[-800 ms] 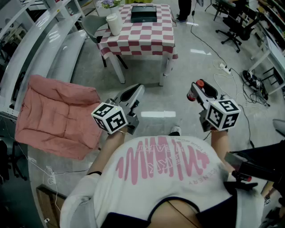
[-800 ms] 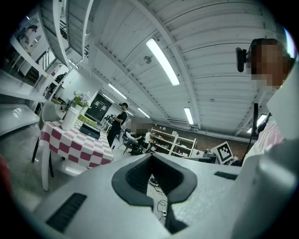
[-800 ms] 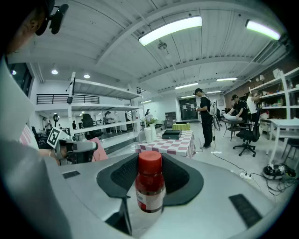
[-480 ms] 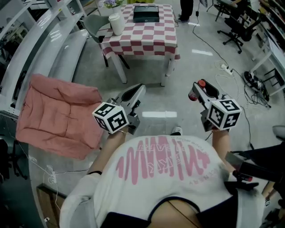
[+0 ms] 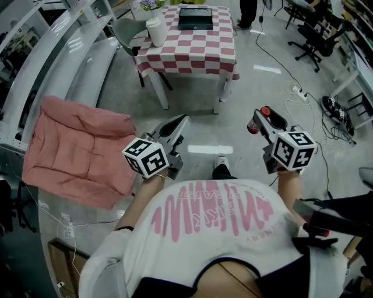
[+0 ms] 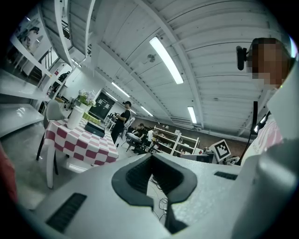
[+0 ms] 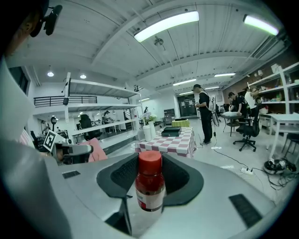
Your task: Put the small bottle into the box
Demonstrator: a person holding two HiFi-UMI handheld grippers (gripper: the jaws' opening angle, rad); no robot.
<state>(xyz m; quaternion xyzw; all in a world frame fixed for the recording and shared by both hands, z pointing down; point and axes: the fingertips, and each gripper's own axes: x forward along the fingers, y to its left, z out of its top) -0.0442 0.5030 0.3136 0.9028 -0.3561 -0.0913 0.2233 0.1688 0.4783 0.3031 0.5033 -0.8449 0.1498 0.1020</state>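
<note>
- The small bottle (image 7: 150,186) is gripped upright in the right claw (image 7: 149,173), whose jaws are pressed against its sides and spread only as wide as its body.
- A red cap (image 7: 150,162) and a white label (image 7: 150,201) are seen on the bottle; the print on the label is too small to be read.
- In the head view the right claw (image 5: 258,120) is held out over the floor (image 5: 198,125), well apart from the bench (image 5: 192,49).
- The left claw (image 6: 152,156) is closed tip to tip, and nothing is held between its jaws.
- Black-and-white square patterns, without lettering, are carried on the marker cubes (image 5: 145,156).
- Pink lettering is printed on the person's shirt (image 5: 210,212), but it cannot be read with confidence.
- The black box (image 5: 195,17) is set at the middle of the checked bench near its far edge; no writing can be made out on it.
- A white cylinder (image 5: 156,31) is placed near the bench's left edge.
- Bare floor is left open between the claws and the bench.
- A pink cushion (image 5: 78,151) is found at the left, while cables (image 5: 303,93) and office chairs (image 5: 315,35) are found at the right.
</note>
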